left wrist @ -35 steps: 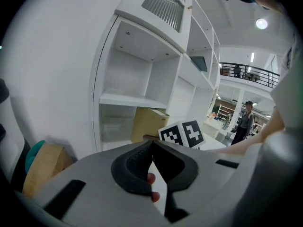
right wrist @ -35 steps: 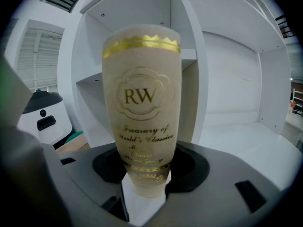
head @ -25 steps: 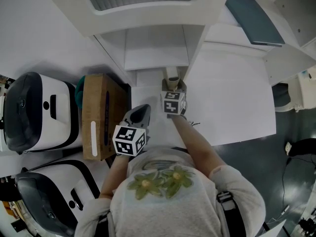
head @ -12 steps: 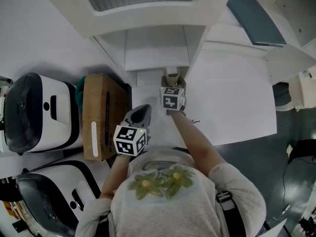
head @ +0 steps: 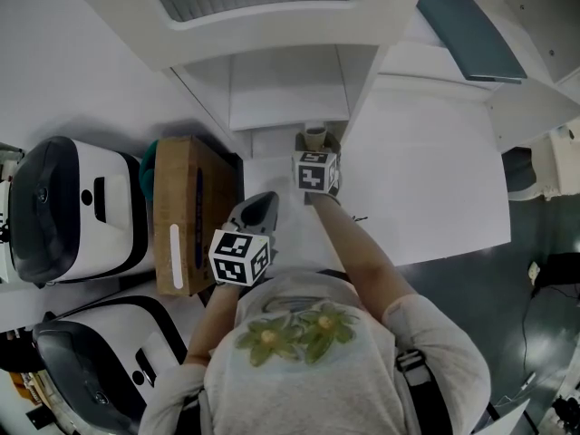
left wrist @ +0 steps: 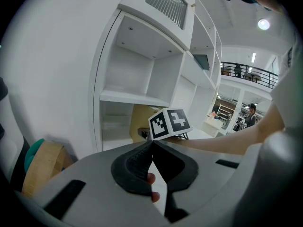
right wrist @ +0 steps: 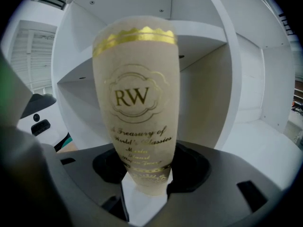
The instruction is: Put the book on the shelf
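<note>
Right claw (right wrist: 147, 178) pinching upright tan gold-lettered book (right wrist: 135, 103) before white open shelf (right wrist: 203, 34); left claw (left wrist: 152, 148) pressed together, holding nothing.

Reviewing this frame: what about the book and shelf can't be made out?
Book: smallest gold lines low on its spine are blurred, right gripper view.
Head view: the right hand-held gripper covers most of it.
Shelf: the book blocks the compartment behind it in the right gripper view; contact unclear.
</note>
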Motion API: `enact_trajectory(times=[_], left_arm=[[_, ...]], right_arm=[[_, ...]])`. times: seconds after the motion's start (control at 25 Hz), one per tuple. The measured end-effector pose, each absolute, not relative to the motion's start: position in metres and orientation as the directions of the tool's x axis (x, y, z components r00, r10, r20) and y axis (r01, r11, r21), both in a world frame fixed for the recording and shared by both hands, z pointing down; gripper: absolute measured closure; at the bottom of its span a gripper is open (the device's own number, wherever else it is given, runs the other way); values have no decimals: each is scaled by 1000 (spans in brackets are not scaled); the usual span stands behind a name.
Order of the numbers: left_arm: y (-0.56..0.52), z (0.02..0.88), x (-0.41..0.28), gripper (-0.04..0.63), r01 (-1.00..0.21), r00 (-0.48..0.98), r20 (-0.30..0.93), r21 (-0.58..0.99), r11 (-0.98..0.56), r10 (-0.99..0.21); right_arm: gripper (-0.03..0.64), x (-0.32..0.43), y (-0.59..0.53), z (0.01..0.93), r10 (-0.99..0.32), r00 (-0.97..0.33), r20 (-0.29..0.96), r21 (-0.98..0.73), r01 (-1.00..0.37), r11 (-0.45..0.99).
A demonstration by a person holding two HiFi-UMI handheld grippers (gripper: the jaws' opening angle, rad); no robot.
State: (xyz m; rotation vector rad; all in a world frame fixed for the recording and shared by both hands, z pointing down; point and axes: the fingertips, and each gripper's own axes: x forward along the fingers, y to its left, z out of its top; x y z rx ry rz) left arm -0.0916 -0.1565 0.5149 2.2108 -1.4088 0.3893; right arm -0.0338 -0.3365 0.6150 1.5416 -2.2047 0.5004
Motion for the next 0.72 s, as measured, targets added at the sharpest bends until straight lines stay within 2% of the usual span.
enact_trajectory(times=[0.72], left_arm=[[-160,518,-100,568,-905,425,481,255,-341,-767]], right_arm=[[388,-40,-358,616,-779,-315,542,-62,-940,337]])
